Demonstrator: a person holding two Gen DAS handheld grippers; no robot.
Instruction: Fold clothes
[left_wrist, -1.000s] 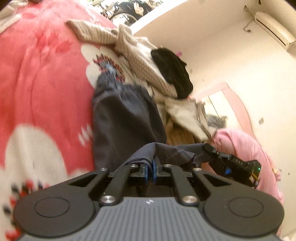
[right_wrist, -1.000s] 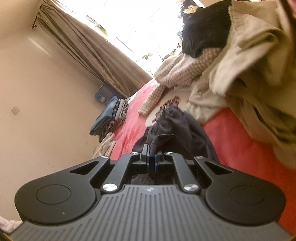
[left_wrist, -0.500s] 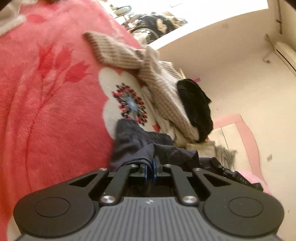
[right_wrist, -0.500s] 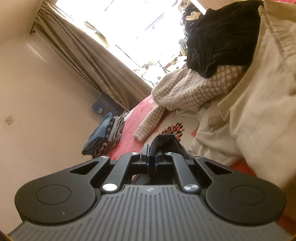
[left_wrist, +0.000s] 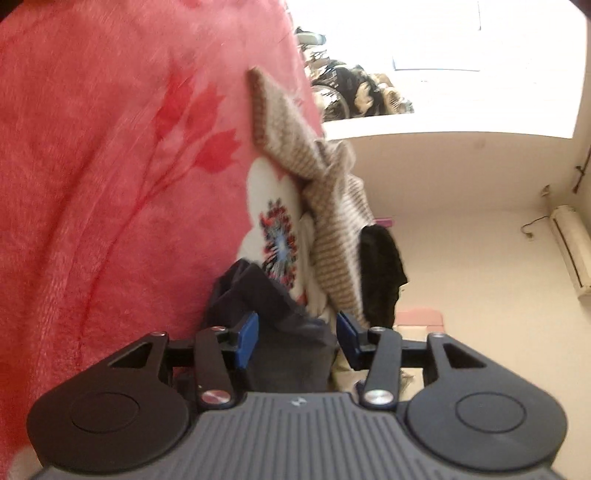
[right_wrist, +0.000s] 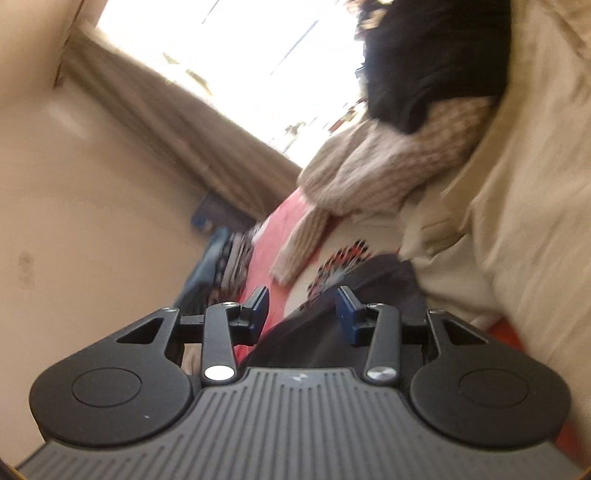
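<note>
Half a second ago both pairs of jaws were pressed together on the dark garment; now both stand apart and the cloth is free. In the left wrist view the left gripper (left_wrist: 297, 338) has its jaws wide open, and the garment (left_wrist: 258, 291) lies bunched between and just beyond them, on the red blanket (left_wrist: 110, 166). In the right wrist view the right gripper (right_wrist: 302, 308) is open too, with the same dark cloth between and under its jaws. The pile (right_wrist: 498, 184) of unfolded clothes sits just beyond the jaws, close to the garment. I judge that one fold is now laid down and released; the garment probably needs smoothing or a further fold.
</note>
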